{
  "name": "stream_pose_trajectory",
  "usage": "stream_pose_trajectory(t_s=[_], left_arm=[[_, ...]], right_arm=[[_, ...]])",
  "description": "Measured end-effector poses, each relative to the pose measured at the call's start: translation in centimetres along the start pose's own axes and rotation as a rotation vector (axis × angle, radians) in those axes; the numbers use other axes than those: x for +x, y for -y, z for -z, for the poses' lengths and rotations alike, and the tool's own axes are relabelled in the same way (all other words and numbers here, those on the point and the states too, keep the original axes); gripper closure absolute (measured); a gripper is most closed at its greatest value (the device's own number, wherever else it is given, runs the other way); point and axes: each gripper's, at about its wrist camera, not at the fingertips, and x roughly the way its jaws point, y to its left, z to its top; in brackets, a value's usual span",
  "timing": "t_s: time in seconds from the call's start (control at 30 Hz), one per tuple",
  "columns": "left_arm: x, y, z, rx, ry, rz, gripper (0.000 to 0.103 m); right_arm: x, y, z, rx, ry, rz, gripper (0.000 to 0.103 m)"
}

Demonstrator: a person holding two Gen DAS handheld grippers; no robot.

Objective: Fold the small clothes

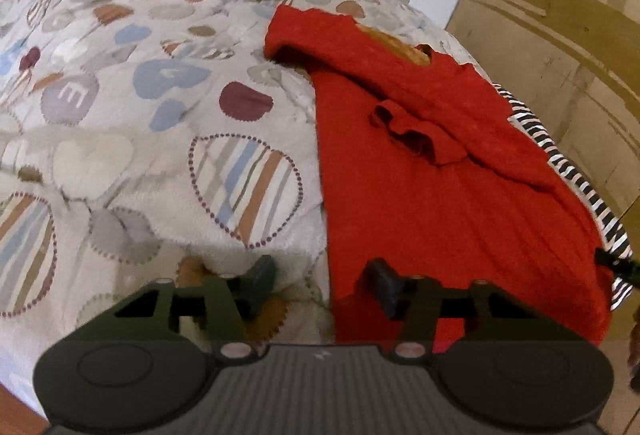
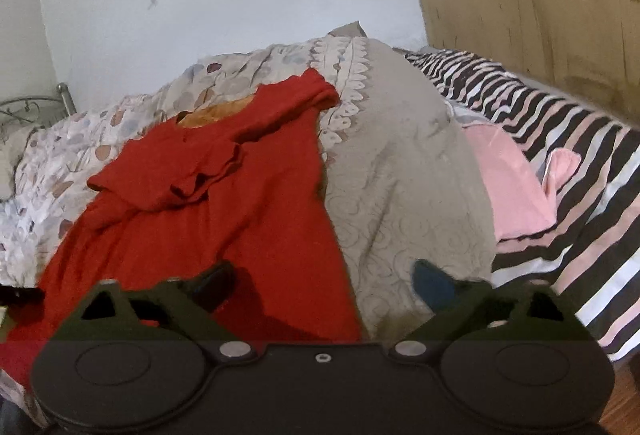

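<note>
Patterned bedspread (image 1: 120, 83) covers the bed; red garment (image 1: 440, 175) lies spread on it, 1 sleeve folded inward. Left gripper (image 1: 324, 285) and right gripper (image 2: 324, 285), jaws apart, straddle its lower side edges, gripping nothing.

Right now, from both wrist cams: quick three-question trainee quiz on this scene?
1. True or false: the red garment lies folded into a neat square.
2. The left gripper straddles the garment's: A) edge nearest the patterned blanket B) collar C) sleeve
3. Fill in: right of the grey blanket lies a ____ cloth.

Key: 1 false; 2 A; 3 pink.
</note>
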Motion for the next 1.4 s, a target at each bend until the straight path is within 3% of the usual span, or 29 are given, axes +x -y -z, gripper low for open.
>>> stream_pose_trajectory(t_s=[0.1, 0.17, 0.23, 0.27, 0.3, 0.37, 0.43, 0.47, 0.57, 0.73, 0.83, 0.9, 0.93, 1.0, 1.07, 1.17, 1.23, 1.4], left_arm=[[-0.5, 0.1, 0.1, -0.012, -0.018, 0.041, 0.053], [-0.2, 0.1, 0.4, -0.003, -0.045, 0.031, 0.056], [0.0, 0.5, 0.6, 0.015, -0.056, 0.013, 0.087], [-0.2, 0.8, 0.7, 0.027, -0.042, 0.021, 0.094], [-0.6, 1.1, 0.7, 0.033, -0.028, 0.018, 0.095], [-1.9, 2.2, 0.7, 0.072, 0.024, -0.008, 0.097], [-3.6, 2.7, 0.5, 0.081, 0.087, 0.006, 0.098], [-4.6, 2.9, 0.4, 0.086, 0.117, 0.001, 0.098], [-6.0, 3.1, 0.0, 0.09, 0.157, -0.003, 0.098], [-3.2, 2.6, 0.8, 0.071, 0.051, -0.04, 0.097], [-3.1, 2.2, 1.2, 0.043, 0.044, -0.003, 0.091], [-3.0, 1.8, 1.2, 0.026, 0.01, 0.025, 0.085], [-3.0, 1.6, 1.3, 0.025, -0.001, 0.034, 0.073], [-2.8, 1.2, 1.7, 0.019, -0.029, 0.046, 0.063], [-2.4, 0.7, 2.3, 0.003, -0.079, 0.067, 0.063], [-2.4, 0.1, 3.1, -0.026, -0.103, 0.108, 0.064], [-2.8, 0.0, 3.2, -0.033, -0.123, 0.143, 0.092], [-5.3, 1.3, 1.7, -0.022, -0.112, 0.159, 0.095]], right_arm=[[-0.5, -1.1, 0.2, -0.046, 0.004, 0.017, 0.029], [-0.8, -1.2, 0.3, -0.063, 0.009, 0.026, 0.039], [-1.0, -0.9, 0.2, -0.048, 0.008, 0.027, 0.05], [-1.2, -0.7, 0.1, -0.045, 0.009, 0.032, 0.061], [-1.5, -0.7, 0.0, -0.055, 0.011, 0.044, 0.068], [-2.2, -0.9, -0.2, -0.092, 0.016, 0.056, 0.092], [-3.0, -1.0, -0.7, -0.118, 0.028, 0.052, 0.096], [-3.5, -1.2, -0.9, -0.136, 0.04, 0.059, 0.103], [-5.0, -1.4, -1.4, -0.186, 0.083, 0.095, 0.103], [-4.7, -1.0, -0.4, -0.194, 0.048, 0.068, 0.103], [-5.4, -2.2, 0.5, -0.245, 0.082, 0.043, 0.084], [-5.9, -3.2, 1.1, -0.289, 0.095, 0.016, 0.078], [-5.9, -3.9, 1.3, -0.307, 0.099, 0.005, 0.07], [-6.0, -5.1, 1.9, -0.341, 0.11, -0.022, 0.049], [-5.9, -6.4, 2.5, -0.361, 0.115, -0.062, 0.021], [-5.6, -8.5, 3.3, -0.411, 0.107, -0.107, 0.005], [-5.4, -10.1, 4.0, -0.461, 0.107, -0.121, 0.001], [-5.3, -14.2, 5.9, -0.601, 0.124, -0.175, 0.001]])
